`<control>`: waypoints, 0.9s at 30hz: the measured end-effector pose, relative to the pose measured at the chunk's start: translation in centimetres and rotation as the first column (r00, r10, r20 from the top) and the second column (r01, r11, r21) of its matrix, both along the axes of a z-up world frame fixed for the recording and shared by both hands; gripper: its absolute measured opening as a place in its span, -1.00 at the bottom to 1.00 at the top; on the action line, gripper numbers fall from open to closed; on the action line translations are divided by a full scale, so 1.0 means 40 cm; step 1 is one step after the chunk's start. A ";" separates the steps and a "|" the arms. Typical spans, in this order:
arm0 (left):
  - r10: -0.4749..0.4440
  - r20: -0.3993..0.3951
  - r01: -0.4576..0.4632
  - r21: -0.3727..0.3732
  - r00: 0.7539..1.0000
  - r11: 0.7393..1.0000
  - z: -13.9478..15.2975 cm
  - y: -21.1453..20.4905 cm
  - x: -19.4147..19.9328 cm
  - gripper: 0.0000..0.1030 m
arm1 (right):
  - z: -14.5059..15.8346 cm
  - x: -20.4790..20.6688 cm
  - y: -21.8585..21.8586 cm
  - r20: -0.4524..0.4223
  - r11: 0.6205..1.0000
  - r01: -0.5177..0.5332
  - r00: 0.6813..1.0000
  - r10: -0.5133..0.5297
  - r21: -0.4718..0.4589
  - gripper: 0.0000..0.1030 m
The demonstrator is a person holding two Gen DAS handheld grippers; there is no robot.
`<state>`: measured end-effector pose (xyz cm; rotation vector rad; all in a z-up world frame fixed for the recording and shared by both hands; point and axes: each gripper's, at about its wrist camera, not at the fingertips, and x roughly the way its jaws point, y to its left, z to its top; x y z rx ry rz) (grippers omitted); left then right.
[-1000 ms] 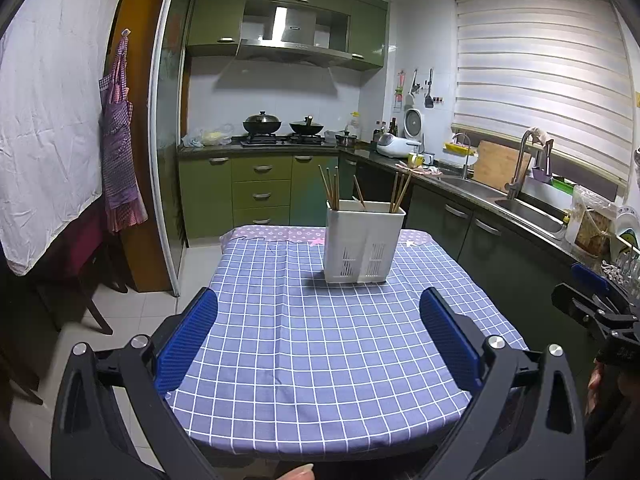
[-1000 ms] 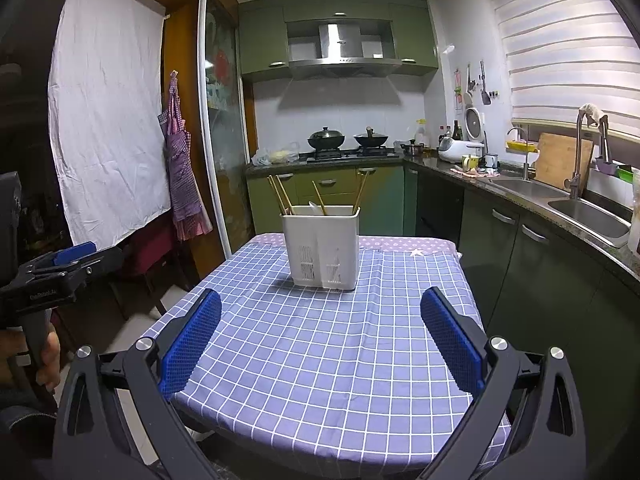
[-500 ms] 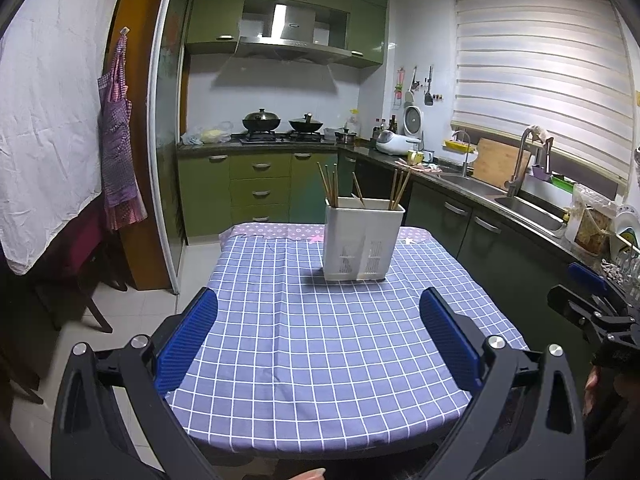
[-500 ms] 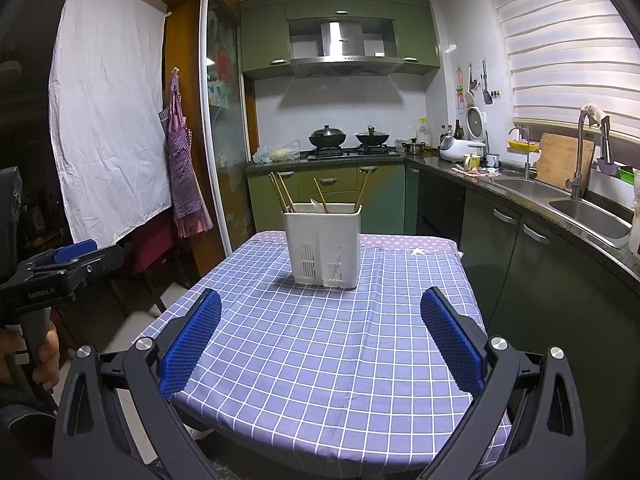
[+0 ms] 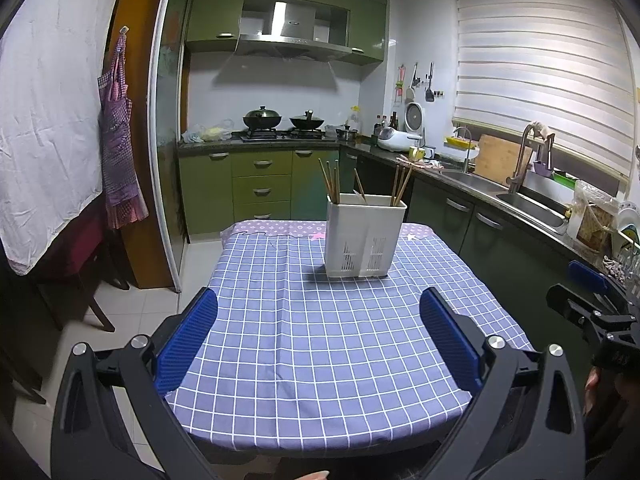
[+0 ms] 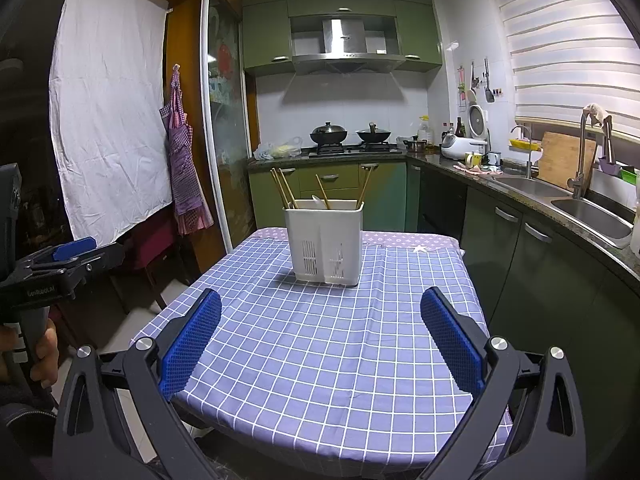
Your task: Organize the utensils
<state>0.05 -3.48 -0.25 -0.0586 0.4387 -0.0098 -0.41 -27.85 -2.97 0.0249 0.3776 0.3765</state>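
A white two-compartment utensil holder (image 5: pixel 364 236) stands upright toward the far end of the checked table (image 5: pixel 320 340); it also shows in the right wrist view (image 6: pixel 325 238). Several wooden chopsticks (image 5: pixel 333 181) stick out of it, some on its left side and some on its right (image 5: pixel 401 185). In the right wrist view the chopsticks (image 6: pixel 283 188) show with a white spoon tip (image 6: pixel 317 199). My left gripper (image 5: pixel 318 338) is open and empty above the near table edge. My right gripper (image 6: pixel 320 338) is open and empty, likewise well short of the holder.
A green kitchen counter with a sink (image 6: pixel 592 210) runs along the right. A stove with pots (image 5: pixel 280 122) is at the back. A chair (image 5: pixel 80 264) and a hanging apron (image 5: pixel 120 160) are at the left of the table.
Both grippers have drifted slightly; the holder looks a little higher in the left wrist view. Both stay open and empty.
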 end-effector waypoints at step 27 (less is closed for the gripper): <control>0.003 -0.003 -0.003 0.045 1.000 0.999 -0.006 -0.020 0.008 0.87 | -0.016 0.008 0.014 -0.023 1.000 -0.014 1.000 0.013 -0.011 0.91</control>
